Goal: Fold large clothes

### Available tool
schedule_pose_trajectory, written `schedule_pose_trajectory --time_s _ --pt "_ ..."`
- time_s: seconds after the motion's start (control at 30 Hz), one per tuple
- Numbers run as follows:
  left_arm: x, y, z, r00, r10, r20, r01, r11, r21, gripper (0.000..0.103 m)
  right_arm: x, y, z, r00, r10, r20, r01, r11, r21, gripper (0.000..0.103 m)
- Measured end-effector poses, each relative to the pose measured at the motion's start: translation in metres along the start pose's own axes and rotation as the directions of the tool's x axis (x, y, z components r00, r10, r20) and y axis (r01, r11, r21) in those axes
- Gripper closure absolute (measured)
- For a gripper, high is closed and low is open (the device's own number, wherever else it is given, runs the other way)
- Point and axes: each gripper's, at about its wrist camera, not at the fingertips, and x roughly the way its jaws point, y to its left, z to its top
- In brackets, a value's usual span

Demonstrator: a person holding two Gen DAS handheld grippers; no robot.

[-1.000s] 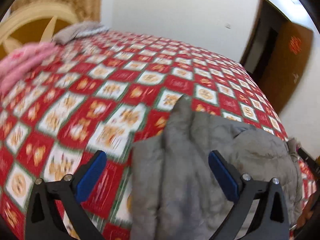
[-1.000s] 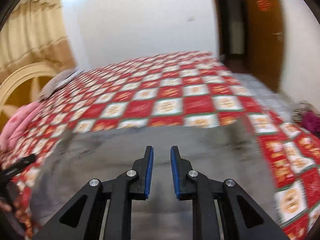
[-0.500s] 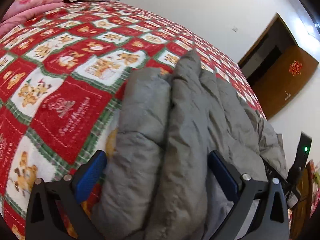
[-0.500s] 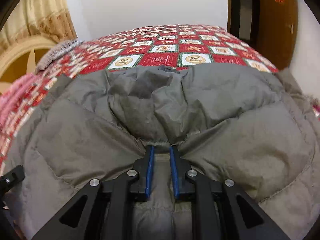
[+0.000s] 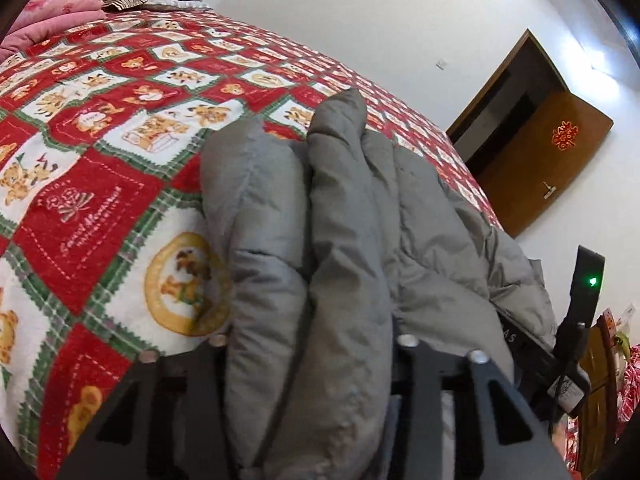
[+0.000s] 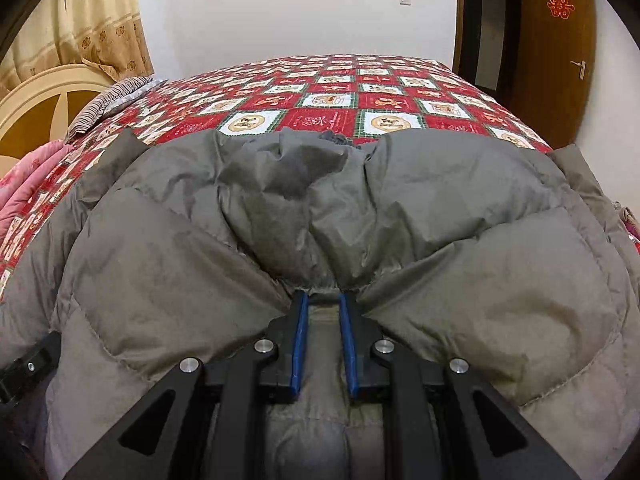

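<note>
Grey quilted down jacket (image 6: 320, 220) lies spread on the near part of the bed, its collar end toward the far wall, on the red, white and green bear-print bedspread (image 5: 100, 184). Change noted: a second ago my left gripper (image 5: 308, 344) stood wide over the jacket's edge; its jaws are now closing, with a thick roll of the padded fabric bulging up between them and hiding the pads. My right gripper (image 6: 323, 312) has come down from above the jacket and now sits nearly closed, pinching a gathered ridge of the same fabric at its tips. My reading: both grips are almost set on the jacket's near edge, so the first fold toward the collar looks ready to begin. Writing: a red bedspread square beside the jacket carries cursive script I cannot read; the brown door (image 5: 548, 168) beyond the jacket bears a red paper emblem.
</note>
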Motion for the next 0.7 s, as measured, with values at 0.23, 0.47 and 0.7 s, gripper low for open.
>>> schedule_pose_trajectory --time_s 0.23,0.47,0.7 --pt "-0.017 -0.021 0.016 0.997 -0.067 0.037 0.066 0.998 0.007 0.089 0.001 0.001 0.001 1.000 -0.009 -0.009 0.009 1.000 -0.005 0.088" --pt "-0.054 -0.052 0.038 0.970 -0.219 0.104 0.215 0.975 0.048 0.090 -0.001 0.000 0.003 0.999 0.009 -0.041 -0.007 0.999 0.041 0.088" --pt "-0.086 -0.082 0.041 0.951 -0.281 0.126 0.257 0.950 0.178 0.090 -0.014 0.022 -0.013 0.990 0.133 -0.047 -0.119 0.967 0.227 0.085"
